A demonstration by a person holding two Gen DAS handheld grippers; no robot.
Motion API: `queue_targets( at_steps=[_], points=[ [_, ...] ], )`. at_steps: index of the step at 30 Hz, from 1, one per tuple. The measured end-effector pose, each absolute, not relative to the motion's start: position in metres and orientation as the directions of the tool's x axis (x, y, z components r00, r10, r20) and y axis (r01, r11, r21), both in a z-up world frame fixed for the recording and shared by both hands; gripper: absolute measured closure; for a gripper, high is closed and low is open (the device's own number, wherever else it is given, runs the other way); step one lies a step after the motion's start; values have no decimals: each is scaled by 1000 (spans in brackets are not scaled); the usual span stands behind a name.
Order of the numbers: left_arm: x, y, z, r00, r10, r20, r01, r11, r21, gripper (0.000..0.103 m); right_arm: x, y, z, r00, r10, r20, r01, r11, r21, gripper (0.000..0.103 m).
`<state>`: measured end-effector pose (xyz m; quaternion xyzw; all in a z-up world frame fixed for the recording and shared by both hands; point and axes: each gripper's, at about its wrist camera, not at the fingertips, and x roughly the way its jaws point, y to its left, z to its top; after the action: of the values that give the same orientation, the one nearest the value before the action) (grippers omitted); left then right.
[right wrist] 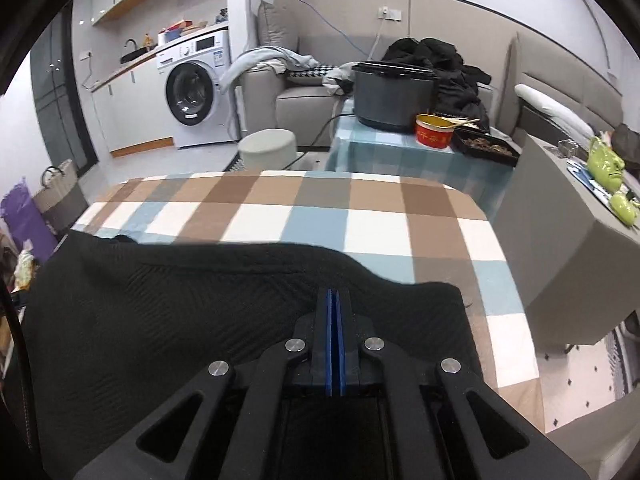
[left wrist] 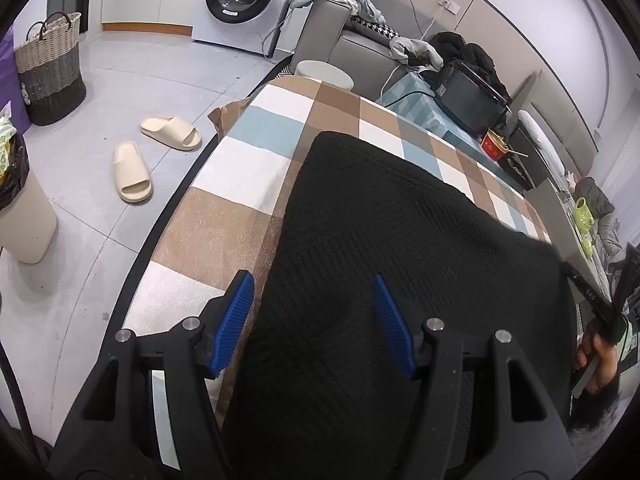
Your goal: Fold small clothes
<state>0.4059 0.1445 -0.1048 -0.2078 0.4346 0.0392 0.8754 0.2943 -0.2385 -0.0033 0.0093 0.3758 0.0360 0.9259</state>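
Here, left tool (left wrist: 314, 286) w/ jaws spread, hovering over the black knit garment (left wrist: 380, 240), which lies on the checked table (left wrist: 224, 168). Right tool (right wrist: 333, 300) w/ blades pressed together at garment's near edge; can't tell if pinching fabric.

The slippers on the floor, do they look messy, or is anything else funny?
Yes, a bit. The two cream slippers lie apart on the floor, pointing different ways, not paired. On the checked table, the black knit garment lies with a wavy far edge, not yet folded.
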Motion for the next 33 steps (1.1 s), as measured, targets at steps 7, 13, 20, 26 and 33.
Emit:
queue_targets(
  at_steps=[7,13,20,26,33],
  points=[
    [399,147,-108,576,-89,-813,-263,921,-287,44,276,-267,-9,648,115,-753,8,987,158,52],
    [359,140,-117,523,-158,-838,-188,937,-294,44,194,-307,-3,627,160,-762,71,963,260,43],
    [304,129,-117,541,-192,-819,-126,944,-304,45,116,-322,-21,592,224,-775,90,936,339,38],
    [284,123,-118,558,-238,-795,-82,937,-339,85,97,-312,-39,563,291,-773,55,921,387,38],
    [247,131,-109,535,-210,-818,-90,949,-302,77,84,-307,-34,573,296,-765,36,923,384,39]
  ],
)
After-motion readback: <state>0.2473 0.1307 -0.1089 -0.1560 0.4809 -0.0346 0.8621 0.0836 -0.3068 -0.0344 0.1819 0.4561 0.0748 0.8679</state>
